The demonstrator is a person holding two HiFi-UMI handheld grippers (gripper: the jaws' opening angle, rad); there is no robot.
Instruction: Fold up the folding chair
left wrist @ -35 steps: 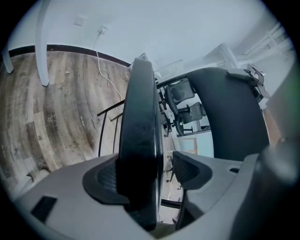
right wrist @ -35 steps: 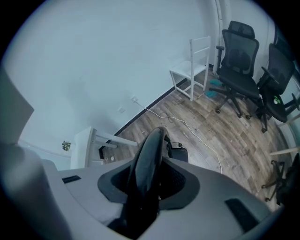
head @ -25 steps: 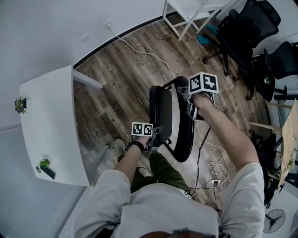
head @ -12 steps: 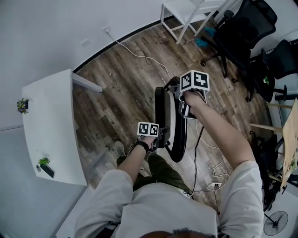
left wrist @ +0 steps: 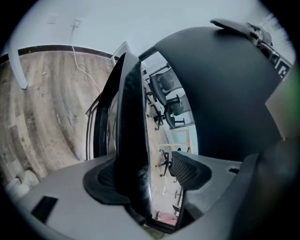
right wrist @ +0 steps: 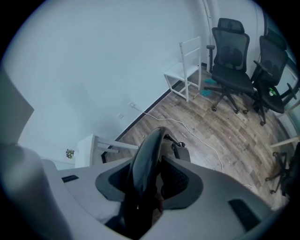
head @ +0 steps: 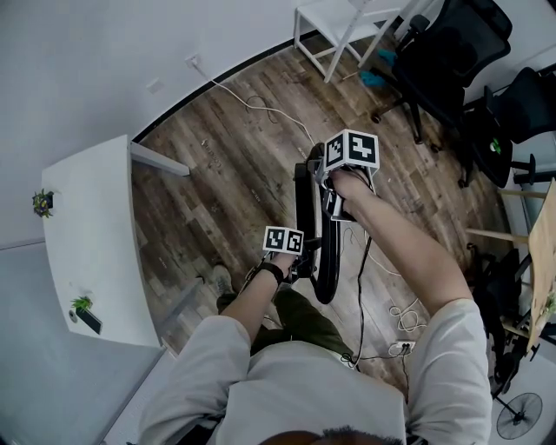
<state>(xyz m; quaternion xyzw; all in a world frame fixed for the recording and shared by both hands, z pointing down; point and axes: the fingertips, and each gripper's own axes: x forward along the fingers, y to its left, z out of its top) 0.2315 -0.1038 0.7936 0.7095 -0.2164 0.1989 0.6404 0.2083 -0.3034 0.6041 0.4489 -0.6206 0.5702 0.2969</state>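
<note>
The black folding chair (head: 314, 226) stands on the wood floor in front of me, its seat and backrest almost flat together. My left gripper (head: 304, 261) is at the near lower edge of the seat. In the left gripper view the seat edge (left wrist: 131, 140) lies against one pad (left wrist: 105, 180), with a gap to the other pad (left wrist: 190, 168), and the backrest (left wrist: 225, 93) looms at the right. My right gripper (head: 332, 202) is on top of the backrest. In the right gripper view the backrest rim (right wrist: 147, 154) sits between both pads, and the jaws of the right gripper (right wrist: 152, 180) are opening.
A white table (head: 87, 235) with small plants stands at the left. A white chair (head: 334, 22) and black office chairs (head: 452, 61) are at the back right. Cables (head: 261, 104) and a power strip (head: 401, 346) lie on the floor. A fan (head: 517, 413) is at the lower right.
The seat has swung up against the backrest, so the chair looks much thinner. My left gripper moved right and slightly up with the seat edge. The right gripper stayed on the backrest.
</note>
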